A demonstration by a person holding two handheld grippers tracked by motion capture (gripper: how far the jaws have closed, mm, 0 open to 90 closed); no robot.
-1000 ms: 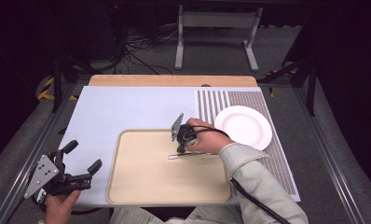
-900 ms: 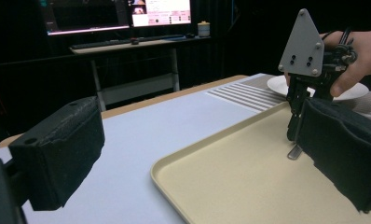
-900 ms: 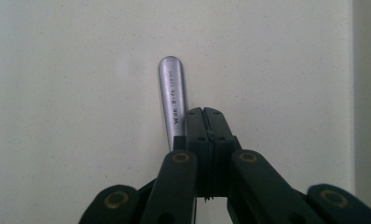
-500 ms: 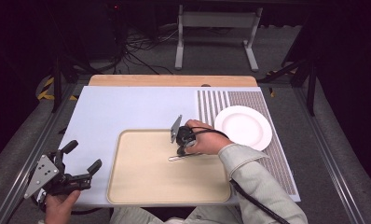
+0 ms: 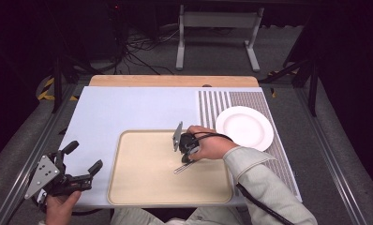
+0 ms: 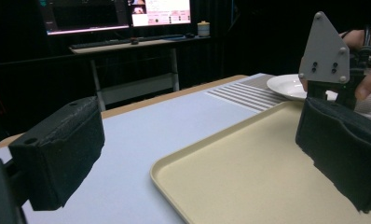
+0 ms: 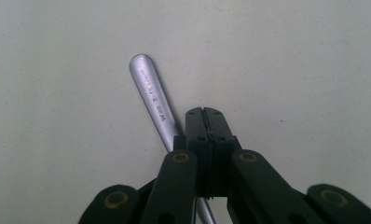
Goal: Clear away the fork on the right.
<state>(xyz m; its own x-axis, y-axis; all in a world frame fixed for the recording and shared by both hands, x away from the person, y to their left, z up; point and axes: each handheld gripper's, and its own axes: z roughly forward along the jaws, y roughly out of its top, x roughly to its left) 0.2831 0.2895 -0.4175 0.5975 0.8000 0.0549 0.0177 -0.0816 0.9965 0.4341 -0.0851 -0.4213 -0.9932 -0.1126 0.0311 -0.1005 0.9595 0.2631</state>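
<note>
The right gripper (image 5: 188, 157), jaws pressed together, grips a metal utensil handle (image 7: 154, 100) over the beige tray (image 5: 142, 187); the left gripper (image 5: 84, 157) is wide open, empty.

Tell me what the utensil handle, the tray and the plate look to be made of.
Utensil handle: polished metal, likely stainless steel; silvery sheen, stamped lettering.
Tray: probably matte plastic; uniform beige, rounded raised rim.
Plate: glossy white, ceramic or melamine; the look leaves it open.
</note>
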